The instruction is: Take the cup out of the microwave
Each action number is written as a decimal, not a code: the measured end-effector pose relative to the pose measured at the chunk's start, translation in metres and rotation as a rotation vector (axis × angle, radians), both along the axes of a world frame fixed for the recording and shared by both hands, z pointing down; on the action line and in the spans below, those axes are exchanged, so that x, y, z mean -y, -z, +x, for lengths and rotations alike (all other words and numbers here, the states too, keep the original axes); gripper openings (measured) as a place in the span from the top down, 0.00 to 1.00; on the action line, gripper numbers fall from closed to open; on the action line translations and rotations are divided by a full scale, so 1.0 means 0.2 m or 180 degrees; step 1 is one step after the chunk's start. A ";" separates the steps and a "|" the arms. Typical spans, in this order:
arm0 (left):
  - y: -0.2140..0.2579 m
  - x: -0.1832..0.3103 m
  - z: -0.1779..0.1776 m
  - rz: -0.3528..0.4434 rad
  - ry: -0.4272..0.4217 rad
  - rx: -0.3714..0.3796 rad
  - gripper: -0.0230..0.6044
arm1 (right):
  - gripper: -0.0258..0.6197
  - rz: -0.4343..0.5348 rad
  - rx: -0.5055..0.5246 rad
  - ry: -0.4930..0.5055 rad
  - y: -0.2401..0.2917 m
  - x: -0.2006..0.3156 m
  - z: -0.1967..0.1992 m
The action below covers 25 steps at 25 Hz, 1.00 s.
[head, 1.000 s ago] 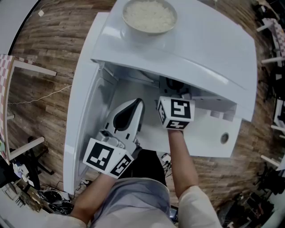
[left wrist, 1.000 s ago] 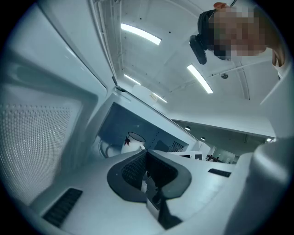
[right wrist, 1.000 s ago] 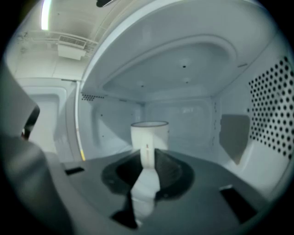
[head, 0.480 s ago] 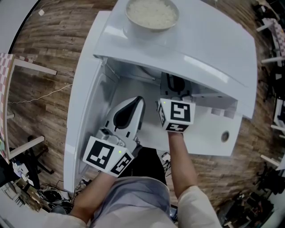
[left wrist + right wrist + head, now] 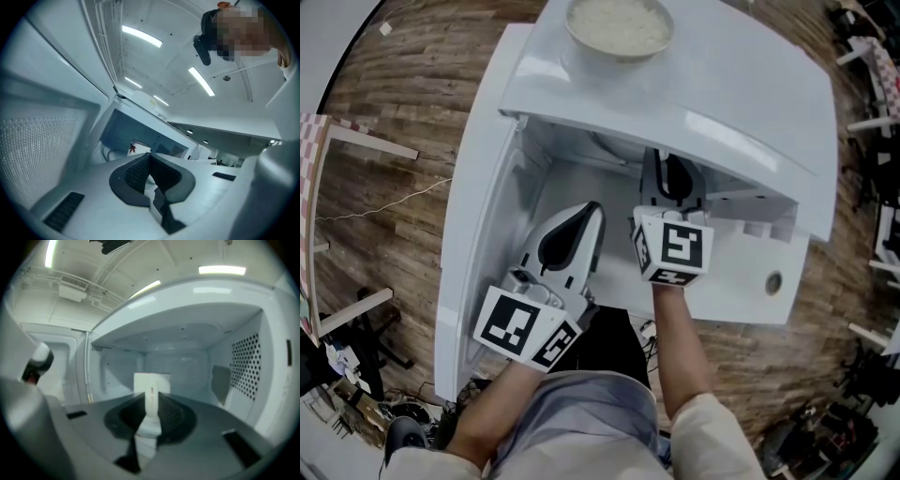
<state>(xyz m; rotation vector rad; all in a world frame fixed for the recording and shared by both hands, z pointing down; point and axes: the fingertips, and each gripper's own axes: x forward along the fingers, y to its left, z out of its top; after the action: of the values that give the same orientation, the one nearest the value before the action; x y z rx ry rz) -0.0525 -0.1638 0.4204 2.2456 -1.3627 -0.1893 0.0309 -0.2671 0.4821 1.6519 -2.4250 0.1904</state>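
Observation:
A white cup [image 5: 152, 380] stands inside the open white microwave [image 5: 722, 84]. My right gripper [image 5: 151, 398] reaches into the cavity and is shut on the cup's narrow white handle, which runs down between the pads. In the head view the right gripper [image 5: 671, 173] pokes under the oven's top, which hides the cup. In the left gripper view the cup [image 5: 134, 146] shows a small red leaf mark. My left gripper [image 5: 592, 214] hangs by the open door, shut and empty, its tips [image 5: 150, 157] pointing at the cavity.
A bowl of rice [image 5: 619, 26] sits on top of the microwave. The door [image 5: 478, 234] stands swung open to the left, close beside my left gripper. A perforated wall [image 5: 246, 366] closes the cavity on the right. Wood floor surrounds the oven.
My right gripper has drawn back a little out of the cavity, so more of its fingers show below the oven's top. The left gripper has not moved.

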 end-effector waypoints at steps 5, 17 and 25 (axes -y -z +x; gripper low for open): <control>0.00 -0.01 0.00 0.0014 -0.0003 -0.0005 0.94 | 0.85 0.0042 0.0037 -0.0045 0.02 -0.03 0.02; 0.03 -0.04 0.02 0.0043 -0.0036 -0.0031 0.94 | 0.85 0.0028 0.0072 -0.0098 0.03 -0.08 0.07; 0.04 -0.03 0.05 0.0053 -0.0060 -0.0034 0.94 | 0.85 0.0011 0.0082 -0.0084 0.04 -0.14 0.12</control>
<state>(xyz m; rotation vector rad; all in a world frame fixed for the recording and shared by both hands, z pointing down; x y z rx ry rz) -0.0426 -0.1572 0.4118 2.2669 -1.3387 -0.2066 0.0552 -0.2397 0.4732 1.6937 -2.4246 0.2130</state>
